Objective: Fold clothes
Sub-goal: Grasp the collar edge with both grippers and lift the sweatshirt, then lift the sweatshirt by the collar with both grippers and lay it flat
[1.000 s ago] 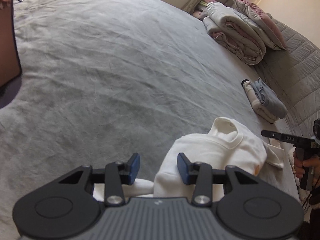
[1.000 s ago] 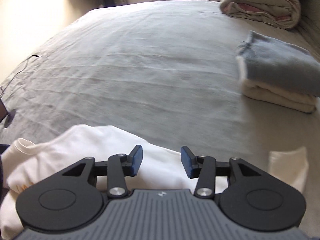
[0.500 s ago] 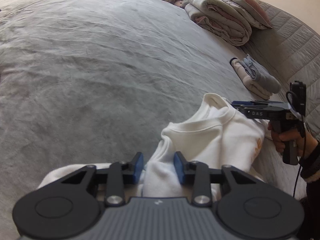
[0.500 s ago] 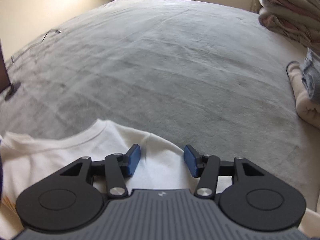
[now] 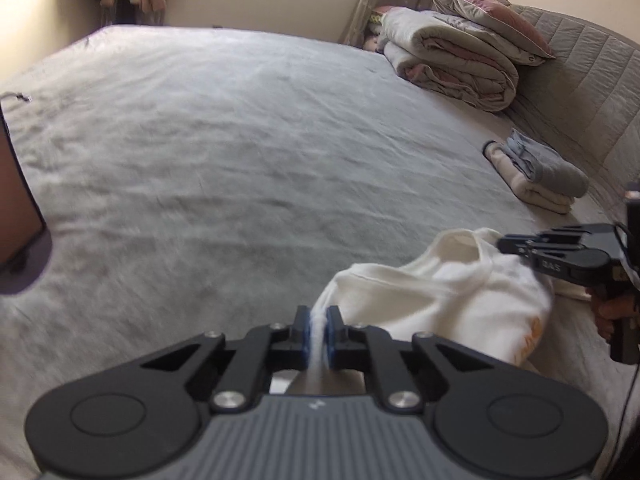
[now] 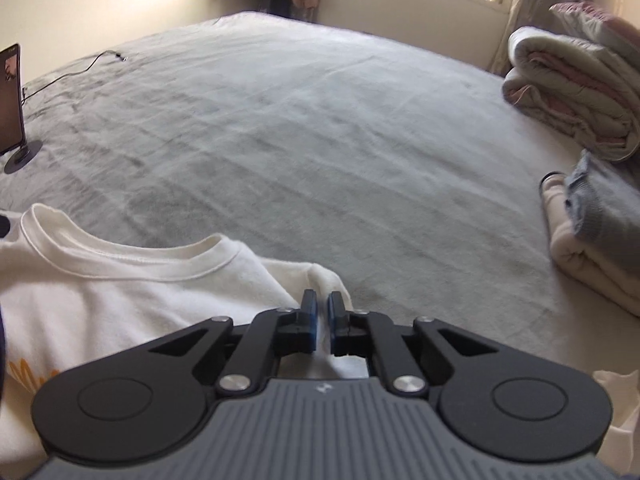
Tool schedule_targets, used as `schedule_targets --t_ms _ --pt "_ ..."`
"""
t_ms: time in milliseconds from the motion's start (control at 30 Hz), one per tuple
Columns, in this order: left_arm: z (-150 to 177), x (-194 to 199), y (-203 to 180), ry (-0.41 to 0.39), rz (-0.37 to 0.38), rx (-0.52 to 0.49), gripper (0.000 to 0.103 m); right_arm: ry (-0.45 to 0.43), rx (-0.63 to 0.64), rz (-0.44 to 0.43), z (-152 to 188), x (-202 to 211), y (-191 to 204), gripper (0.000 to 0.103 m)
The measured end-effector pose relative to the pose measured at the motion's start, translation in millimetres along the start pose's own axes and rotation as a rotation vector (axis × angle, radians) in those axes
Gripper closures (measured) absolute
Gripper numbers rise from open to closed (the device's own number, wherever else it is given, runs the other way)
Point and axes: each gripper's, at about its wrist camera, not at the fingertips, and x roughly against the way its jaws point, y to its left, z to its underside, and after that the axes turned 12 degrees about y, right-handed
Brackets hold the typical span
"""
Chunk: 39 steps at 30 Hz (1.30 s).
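A white sweatshirt (image 5: 440,300) with an orange print lies bunched at the near edge of the grey bed (image 5: 240,140). My left gripper (image 5: 318,320) is closing its jaws, and its blue pads pinch a fold of the white cloth. In the right wrist view the sweatshirt (image 6: 120,304) shows its ribbed collar at the lower left. My right gripper (image 6: 322,304) is closing too, with white cloth beside the collar pressed between its pads. From the left wrist camera the right gripper (image 5: 504,245) bites the garment's far side, a hand behind it.
A stack of folded clothes (image 5: 540,176) lies at the right by the quilted headboard, with a rolled duvet and pillow (image 5: 452,64) beyond. A phone on a stand (image 6: 10,96) and a cable (image 6: 80,70) sit at the bed's left edge. Grey bedspread (image 6: 320,140) stretches ahead.
Both grippers went from open to pinched on the white sweatshirt. The views tilted up, so the window and far wall now show, and the garment is drawn up between the two grippers.
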Motion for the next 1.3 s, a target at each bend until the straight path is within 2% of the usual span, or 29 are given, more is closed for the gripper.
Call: schedule_targets --t_ms 233,400,567,833,1033,1300 --pt "-48 -4 -16 -0.121 -0.147 -0.084 0.096 -0.136 -0.010 0.098 -15 9 -6 0.097" --pt "-89 -20 -32 -0.219 -0.255 -0.158 0.096 -0.197 -0.049 0.166 -32 -2 -17 0.097" --pt "-136 -44 -39 -0.284 -0.333 -0.186 0.096 -0.247 -0.069 0.240 -51 -18 -31 0.097" --pt "-190 -100 -33 -0.294 -0.382 -0.151 0.096 -0.275 -0.079 0.335 -87 -54 -48 0.097" --pt "-221 -147 -33 -0.305 -0.430 -0.170 0.096 -0.255 -0.081 0.383 -112 -91 -62 0.097" --pt "-246 -207 -26 -0.264 -0.448 -0.149 0.096 -0.180 -0.119 0.381 -128 -142 -73 0.097"
